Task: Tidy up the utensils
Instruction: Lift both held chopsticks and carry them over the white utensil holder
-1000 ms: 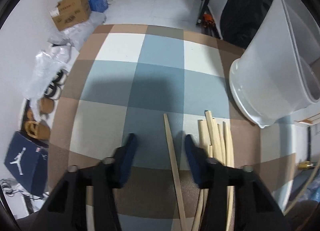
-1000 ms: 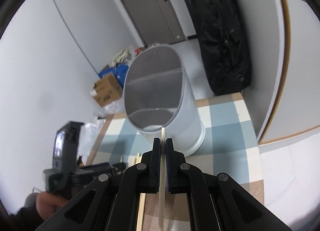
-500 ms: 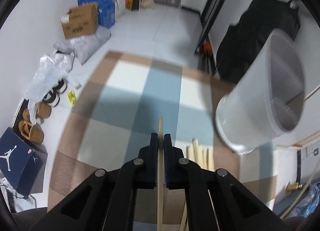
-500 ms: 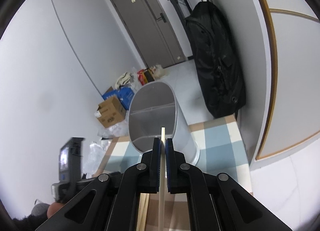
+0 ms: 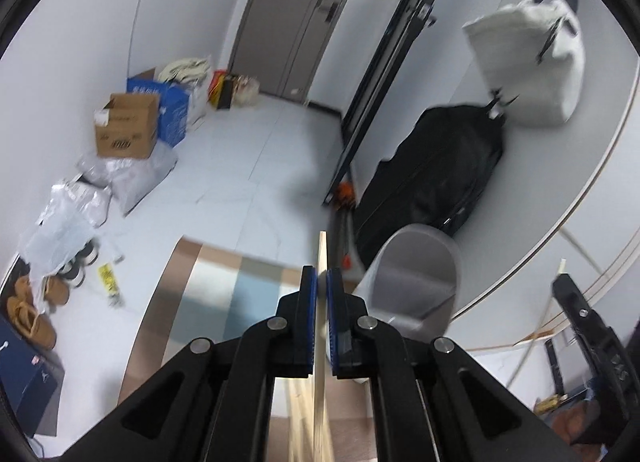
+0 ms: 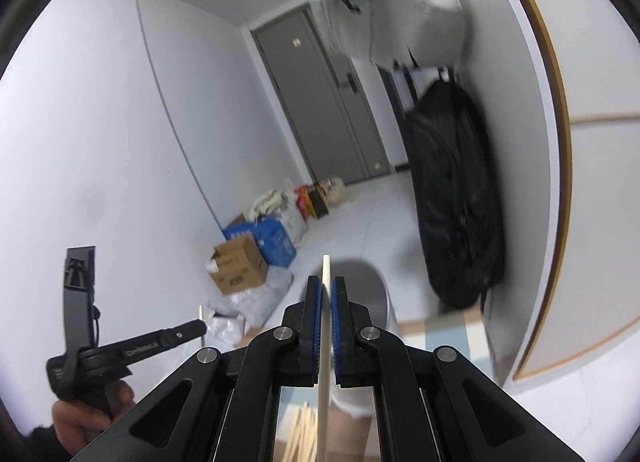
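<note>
I am clamping one wooden chopstick [image 5: 322, 262] in my left tongs [image 5: 322, 282], its tip sticking up above the blue pads. My right tongs [image 6: 326, 294] are gripping a paler chopstick [image 6: 325, 274] the same way. Below them, the white holder [image 5: 416, 282] is standing on the checked mat [image 5: 208, 294], and more chopsticks [image 6: 302, 432] are lying beside its base.

White walls [image 5: 192, 14], grey door [image 6: 320, 102], tiled floor [image 5: 248, 166]
</note>
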A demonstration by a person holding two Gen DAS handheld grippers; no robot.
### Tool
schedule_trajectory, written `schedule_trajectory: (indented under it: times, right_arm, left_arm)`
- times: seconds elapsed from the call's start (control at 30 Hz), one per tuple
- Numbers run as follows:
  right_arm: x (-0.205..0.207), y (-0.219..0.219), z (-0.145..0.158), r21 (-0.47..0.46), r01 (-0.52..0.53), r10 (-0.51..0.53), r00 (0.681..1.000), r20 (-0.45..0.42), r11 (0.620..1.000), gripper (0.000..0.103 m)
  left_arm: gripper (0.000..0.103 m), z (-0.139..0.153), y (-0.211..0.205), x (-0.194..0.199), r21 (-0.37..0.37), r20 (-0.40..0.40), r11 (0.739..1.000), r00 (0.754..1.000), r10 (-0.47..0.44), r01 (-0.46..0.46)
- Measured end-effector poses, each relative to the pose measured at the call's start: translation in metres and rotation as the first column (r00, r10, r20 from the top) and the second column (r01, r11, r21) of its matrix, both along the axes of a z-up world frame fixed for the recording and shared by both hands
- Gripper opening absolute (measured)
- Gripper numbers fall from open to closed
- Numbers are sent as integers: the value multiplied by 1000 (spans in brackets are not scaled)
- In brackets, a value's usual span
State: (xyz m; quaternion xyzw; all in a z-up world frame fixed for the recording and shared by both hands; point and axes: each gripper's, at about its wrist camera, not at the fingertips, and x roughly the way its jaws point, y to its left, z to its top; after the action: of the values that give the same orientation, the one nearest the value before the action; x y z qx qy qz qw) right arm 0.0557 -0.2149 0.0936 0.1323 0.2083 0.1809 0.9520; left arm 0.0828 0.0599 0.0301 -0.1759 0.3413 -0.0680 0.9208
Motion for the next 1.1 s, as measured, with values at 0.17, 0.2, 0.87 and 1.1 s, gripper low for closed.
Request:
schedule_trajectory:
  times: [0.17,0.2,0.87,1.1]
  right_arm:
    - [16,0,31,-4,3,-3,996,85,1000,4]
    - [21,1,35,-7,6,-5,995,99,1000,4]
    - [123,4,39,-28,51,-42,963,266,998,4]
    - [132,11,21,-62,19,-1,957,288,998,4]
  left_arm:
    - [1,40,-8,11,-30,96,999,995,-22,25]
    - [1,45,-10,13,-30,112,999,993,-26,30]
    - [1,43,-56,108,-33,295,992,950,-105,120]
    - [1,38,-67,108,7,340,988,929,-147,154]
